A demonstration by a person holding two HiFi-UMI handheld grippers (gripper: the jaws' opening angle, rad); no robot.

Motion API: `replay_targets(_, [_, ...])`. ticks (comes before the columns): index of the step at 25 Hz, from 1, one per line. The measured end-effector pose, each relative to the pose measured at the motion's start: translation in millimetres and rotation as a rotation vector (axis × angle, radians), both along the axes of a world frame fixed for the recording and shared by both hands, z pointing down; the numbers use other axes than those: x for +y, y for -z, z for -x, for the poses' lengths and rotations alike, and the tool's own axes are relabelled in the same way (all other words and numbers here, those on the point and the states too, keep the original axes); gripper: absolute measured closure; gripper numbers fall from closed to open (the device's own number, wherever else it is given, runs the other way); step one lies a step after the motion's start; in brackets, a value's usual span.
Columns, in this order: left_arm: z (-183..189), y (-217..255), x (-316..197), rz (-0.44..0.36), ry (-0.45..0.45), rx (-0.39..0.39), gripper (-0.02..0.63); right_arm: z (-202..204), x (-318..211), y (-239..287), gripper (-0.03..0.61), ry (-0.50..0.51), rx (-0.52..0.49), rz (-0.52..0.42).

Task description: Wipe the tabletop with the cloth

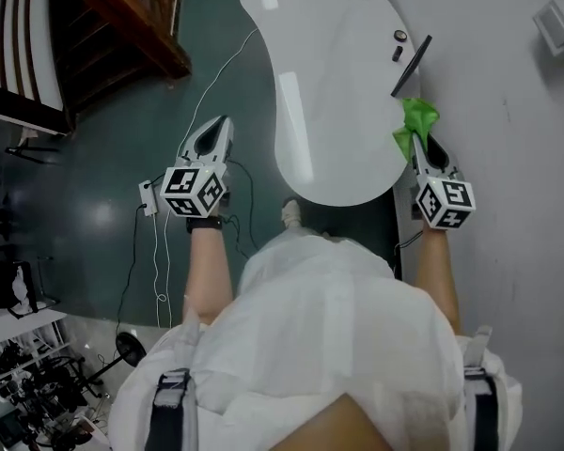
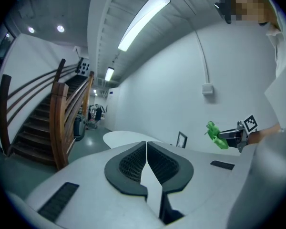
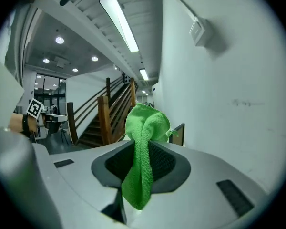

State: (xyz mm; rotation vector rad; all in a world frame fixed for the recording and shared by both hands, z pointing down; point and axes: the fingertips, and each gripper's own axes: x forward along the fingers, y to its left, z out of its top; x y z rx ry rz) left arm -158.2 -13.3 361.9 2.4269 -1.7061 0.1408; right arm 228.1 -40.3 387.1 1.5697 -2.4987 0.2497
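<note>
A green cloth is pinched in my right gripper, bunched above the jaws and hanging below them. In the head view the cloth sits at the near right edge of the white tabletop, with the right gripper just off that edge. My left gripper is held over the dark floor, left of the table, its jaws shut with nothing between them. From the left gripper view the cloth shows far off at the right.
A black frame and two small dark objects lie at the table's right side by the white wall. A wooden staircase stands at the upper left. Cables run across the floor.
</note>
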Motion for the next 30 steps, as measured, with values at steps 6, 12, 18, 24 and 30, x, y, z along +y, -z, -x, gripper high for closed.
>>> replay_targets(6, [-7.6, 41.2, 6.6, -0.097, 0.009, -0.012, 0.594, -25.5, 10.9, 37.8, 0.499, -0.036, 0.024, -0.09])
replay_targets(12, [-10.2, 75.5, 12.5, -0.149, 0.001, -0.044, 0.594, -29.1, 13.3, 77.7, 0.499, -0.063, 0.018, -0.167])
replay_targets(18, [-5.8, 80.4, 29.3, -0.158, 0.02, -0.038, 0.594, -27.1, 25.5, 90.2, 0.499, -0.038, 0.044, -0.211])
replay_targets(24, [-2.8, 85.1, 41.0, -0.162, 0.026, -0.03, 0.594, -25.2, 35.6, 96.6, 0.499, -0.043, 0.041, -0.209])
replay_targets(30, [-4.8, 96.6, 35.9, -0.165, 0.009, -0.027, 0.594, -23.2, 34.4, 107.2, 0.499, -0.037, 0.063, -0.212])
